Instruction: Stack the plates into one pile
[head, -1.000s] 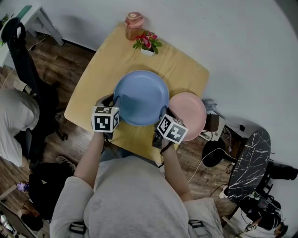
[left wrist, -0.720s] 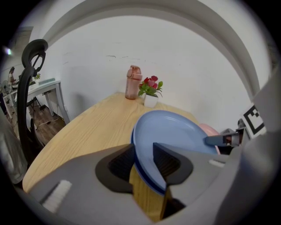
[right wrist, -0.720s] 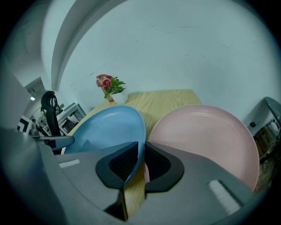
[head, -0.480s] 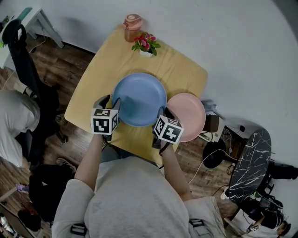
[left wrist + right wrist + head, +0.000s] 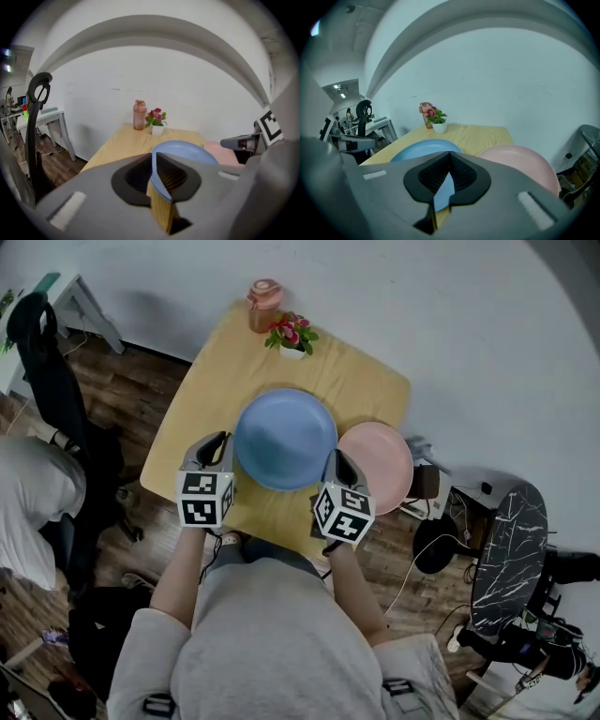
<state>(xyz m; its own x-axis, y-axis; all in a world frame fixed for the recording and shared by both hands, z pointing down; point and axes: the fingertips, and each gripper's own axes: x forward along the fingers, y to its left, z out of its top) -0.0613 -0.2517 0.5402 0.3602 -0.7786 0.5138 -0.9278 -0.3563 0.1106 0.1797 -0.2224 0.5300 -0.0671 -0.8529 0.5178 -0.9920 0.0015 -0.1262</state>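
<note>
A blue plate (image 5: 284,439) lies on the middle of the wooden table (image 5: 216,371). Beside it on the right is a pink plate (image 5: 380,460), its far side hanging over the table's edge. My left gripper (image 5: 225,442) is at the blue plate's left rim. Its jaws are closing, and in the left gripper view (image 5: 154,161) the rim of the blue plate (image 5: 187,150) sits pinched between them. My right gripper (image 5: 336,463) holds the opposite rim. In the right gripper view (image 5: 449,161) the blue plate (image 5: 417,150) is wedged in the jaws, with the pink plate (image 5: 520,161) beside it.
A potted flower (image 5: 295,334) and a pink bottle (image 5: 264,298) stand at the table's far end. A black chair (image 5: 56,381) and a seated person (image 5: 28,493) are to the left. A dark marbled side table (image 5: 502,549) and cables lie to the right.
Both grippers stay at the blue plate's two sides and their marker cubes have drawn slightly nearer to me. The plates have not visibly shifted on the table.
</note>
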